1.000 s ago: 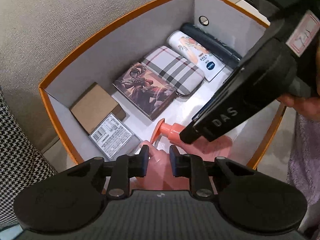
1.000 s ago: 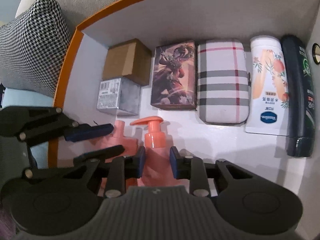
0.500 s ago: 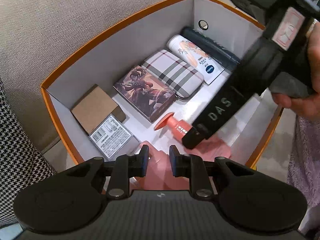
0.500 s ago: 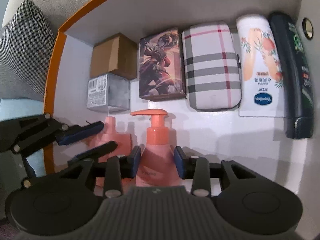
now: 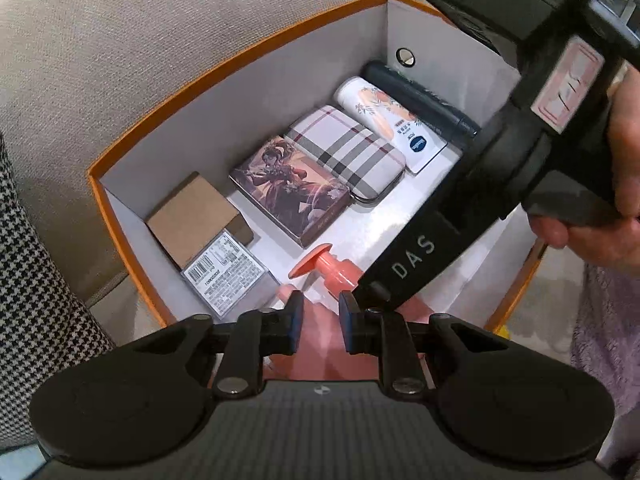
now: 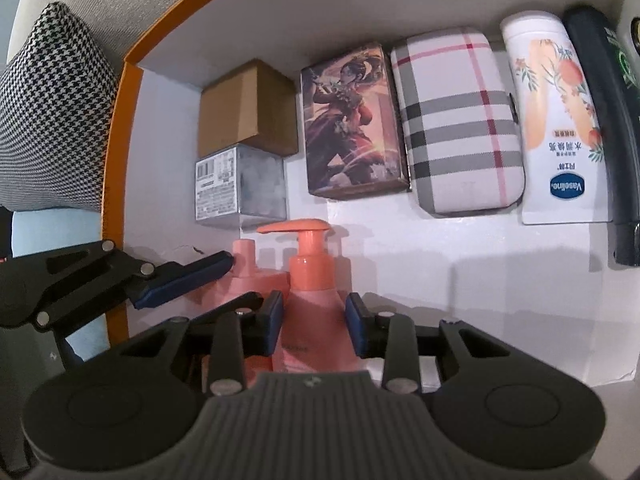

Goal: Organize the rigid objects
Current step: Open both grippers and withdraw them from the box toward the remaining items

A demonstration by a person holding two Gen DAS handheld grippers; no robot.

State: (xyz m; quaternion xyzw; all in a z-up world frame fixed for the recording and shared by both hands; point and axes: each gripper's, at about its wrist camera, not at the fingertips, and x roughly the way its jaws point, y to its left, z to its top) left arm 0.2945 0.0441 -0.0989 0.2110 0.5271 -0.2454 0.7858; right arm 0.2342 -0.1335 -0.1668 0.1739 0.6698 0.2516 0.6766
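Note:
Two salmon-pink bottles sit at the near-left end of an orange-rimmed box [image 5: 240, 68]. My left gripper [image 5: 320, 308] is shut on the capless pink bottle [image 5: 316, 344]. In the right wrist view this left gripper [image 6: 242, 278] comes in from the left, its fingers on either side of the capless bottle's [image 6: 244, 264] neck. My right gripper [image 6: 315, 312] is shut on the pump bottle [image 6: 312, 280], pads against its sides, pump head pointing away. In the left wrist view the right gripper [image 5: 376, 284] slants down over the pump bottle [image 5: 332, 268].
Along the far wall lie a cardboard box [image 6: 248, 108], a silver labelled box [image 6: 240, 188], a picture tin [image 6: 352, 120], a plaid case [image 6: 460, 120], a white lotion tube [image 6: 556, 120] and a dark bottle [image 6: 608, 120]. A houndstooth cushion [image 5: 36, 260] and beige upholstery [image 5: 120, 40] surround the box.
The right gripper's jaws have spread wider around the pump bottle, and more of the bottle now shows between them. The left gripper has kept its hold and place.

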